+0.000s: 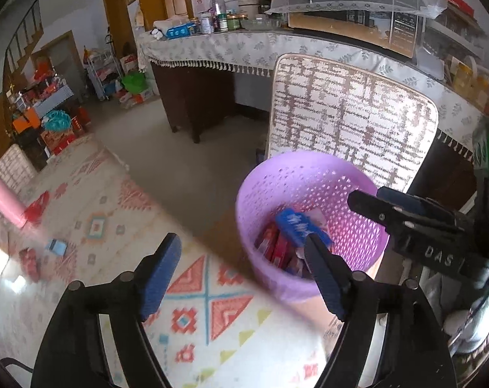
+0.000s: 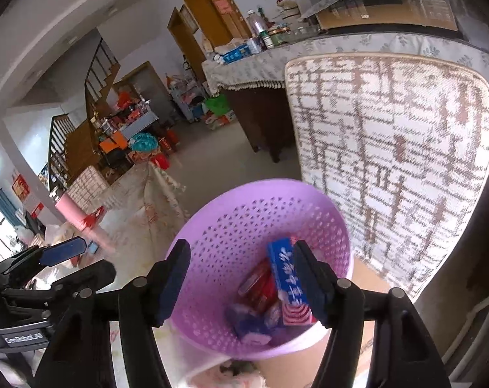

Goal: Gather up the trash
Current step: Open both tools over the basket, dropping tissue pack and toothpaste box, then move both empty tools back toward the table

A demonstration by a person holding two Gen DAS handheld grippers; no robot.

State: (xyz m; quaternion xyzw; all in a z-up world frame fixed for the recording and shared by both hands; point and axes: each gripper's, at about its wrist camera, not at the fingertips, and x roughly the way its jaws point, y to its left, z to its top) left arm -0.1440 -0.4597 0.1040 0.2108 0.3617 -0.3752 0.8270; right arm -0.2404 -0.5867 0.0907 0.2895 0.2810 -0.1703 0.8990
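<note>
Left to right across the left wrist view: a pink cylindrical bottle (image 1: pixel 5 201) lies at the edge of the patterned mat (image 1: pixel 121 226), with a red wrapper (image 1: pixel 37 208) just beside it; nearer the camera, a small blue packet (image 1: pixel 56 247) and a red packet (image 1: pixel 30 263) remain on the mat, well apart from the basket. These pieces appear to be thin card or foil, so they are probably light, somewhat crushable and easy to pinch across their flat faces or a raised edge; blur hides finer detail. The left gripper (image 1: pixel 241 274) stands with its jaws spread and nothing between the pads. Right of centre sits the purple perforated basket (image 1: pixel 270 174), in front of a woven chair cushion (image 1: pixel 351 110). It holds a blue carton (image 1: pixel 297 226) leaning above several red packets (image 1: pixel 276 249). The right gripper (image 1: pixel 370 200) reaches in over the far rim. In the right wrist view, the right gripper (image 2: pixel 241 281) is likewise spread wide, gripping nothing, directly above the basket (image 2: pixel 218 213); the blue carton (image 2: pixel 286 278) rests inside against red packets (image 2: pixel 257 283) and a bluish wrapper (image 2: pixel 247 323), beside the right finger, though contact cannot be told. The basket is partly filled.
</note>
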